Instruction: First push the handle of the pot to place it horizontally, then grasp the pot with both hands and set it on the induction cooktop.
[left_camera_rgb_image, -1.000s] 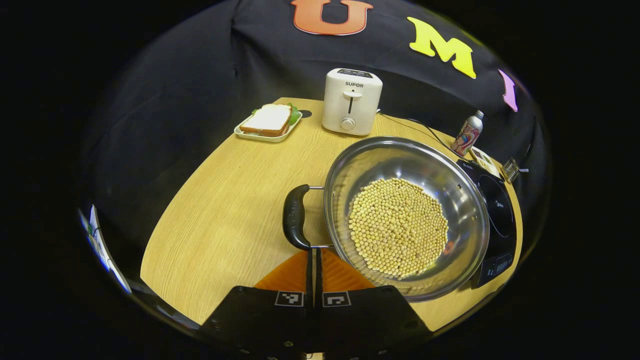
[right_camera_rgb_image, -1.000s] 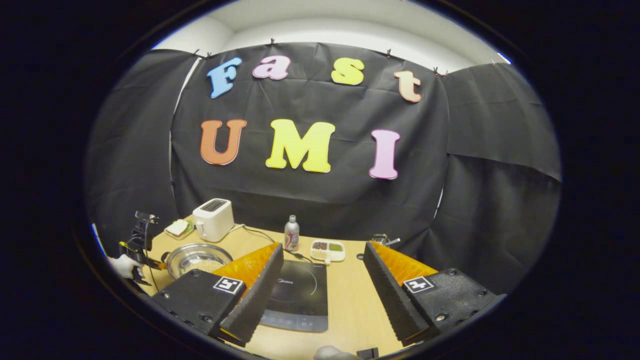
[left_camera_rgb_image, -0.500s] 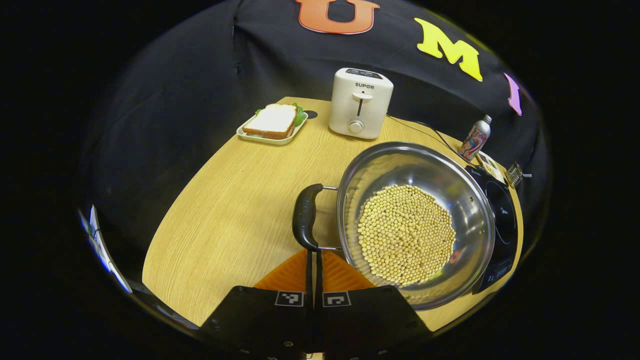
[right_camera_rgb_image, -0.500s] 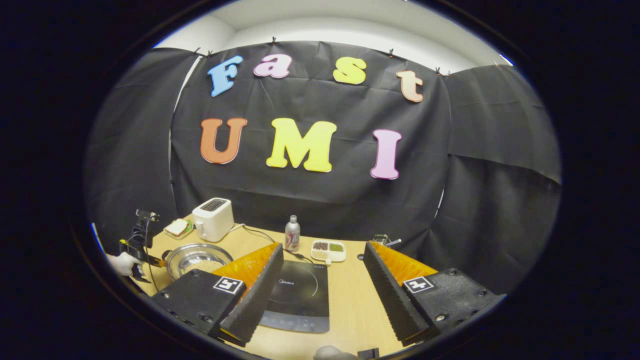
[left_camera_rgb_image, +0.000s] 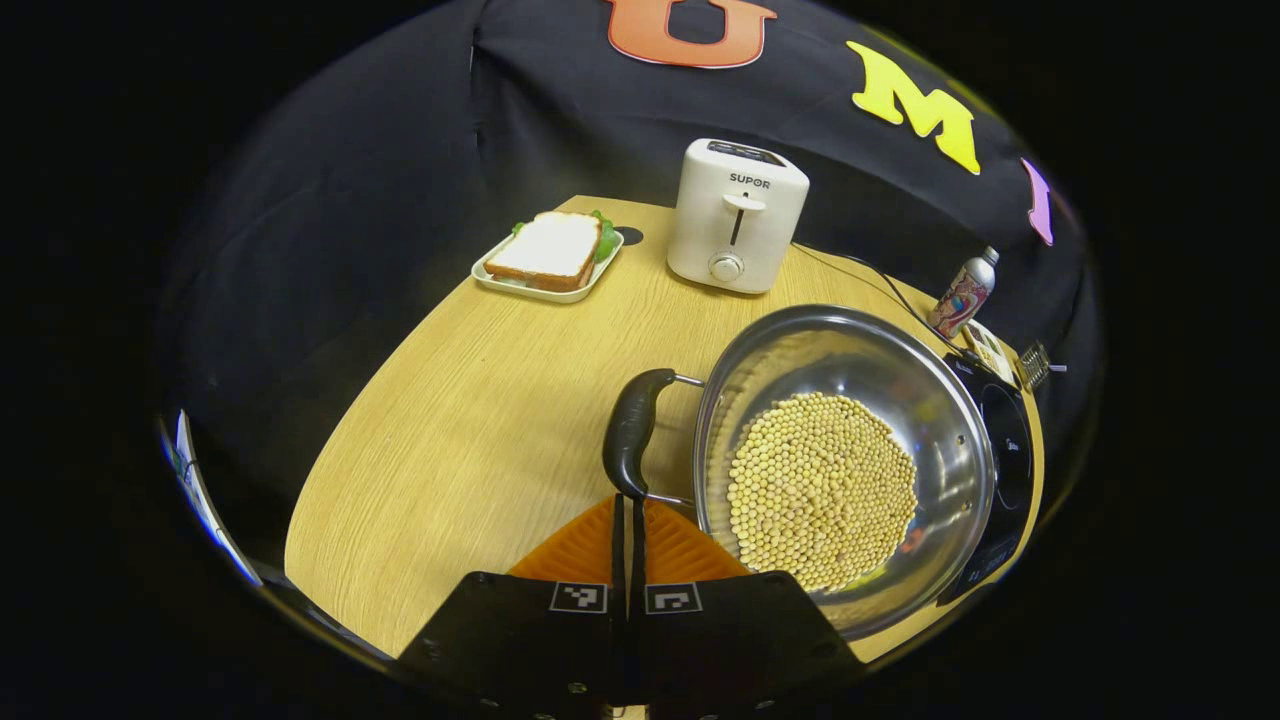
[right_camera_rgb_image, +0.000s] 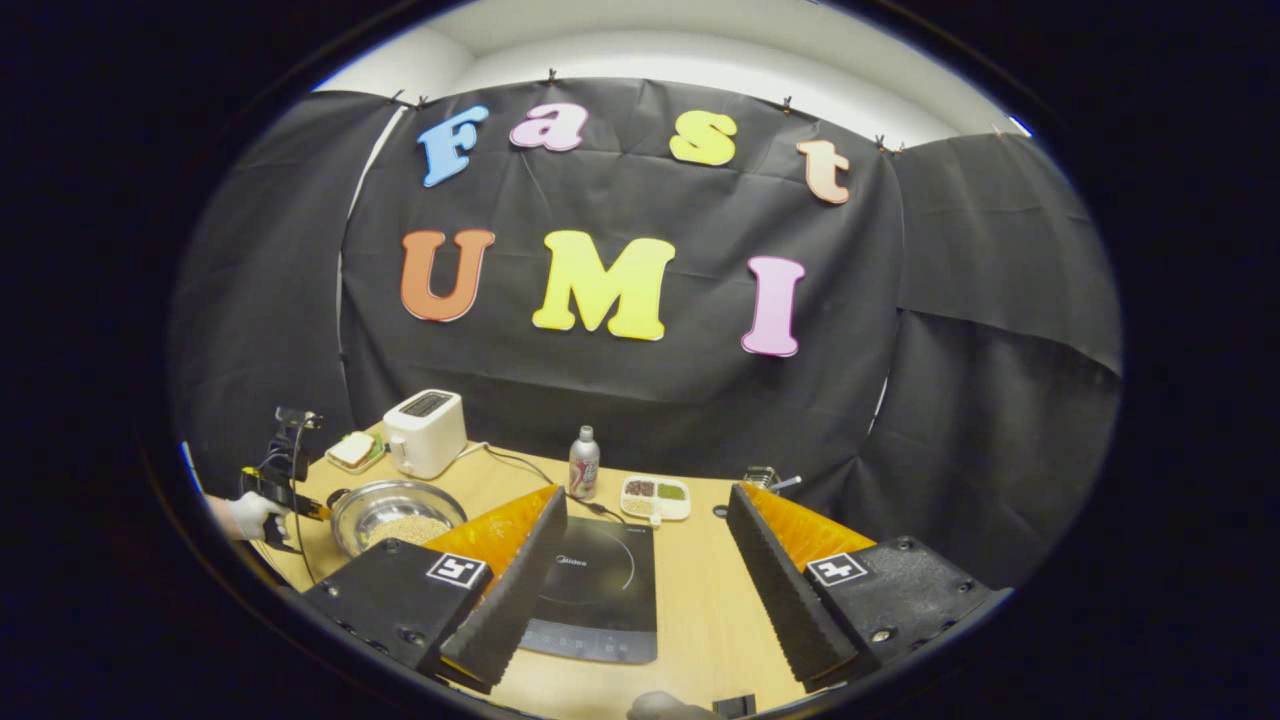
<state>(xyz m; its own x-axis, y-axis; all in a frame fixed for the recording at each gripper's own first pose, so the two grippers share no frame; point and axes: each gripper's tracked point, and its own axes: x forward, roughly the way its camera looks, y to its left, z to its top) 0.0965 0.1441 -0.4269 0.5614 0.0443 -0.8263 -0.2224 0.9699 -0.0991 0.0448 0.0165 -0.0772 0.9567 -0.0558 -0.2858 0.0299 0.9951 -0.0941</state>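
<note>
As our closed, empty left gripper (left_camera_rgb_image: 628, 505) nudges the handle (left_camera_rgb_image: 631, 432), the pot (left_camera_rgb_image: 845, 465) has turned; right gripper (right_camera_rgb_image: 640, 560) waits wide open.

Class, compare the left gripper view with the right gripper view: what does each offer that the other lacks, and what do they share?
Left gripper view adds: the left gripper from behind, fingers shut, tips at the near end of the pot's black handle, and the beans seen from above.
Right gripper view adds: the right gripper open, with the cooktop seen between its fingers, a hand holding the left gripper beside the pot, and white wall above the cloth.
Both share: pot, toaster, sandwich, bottle, cooktop, table.
</note>
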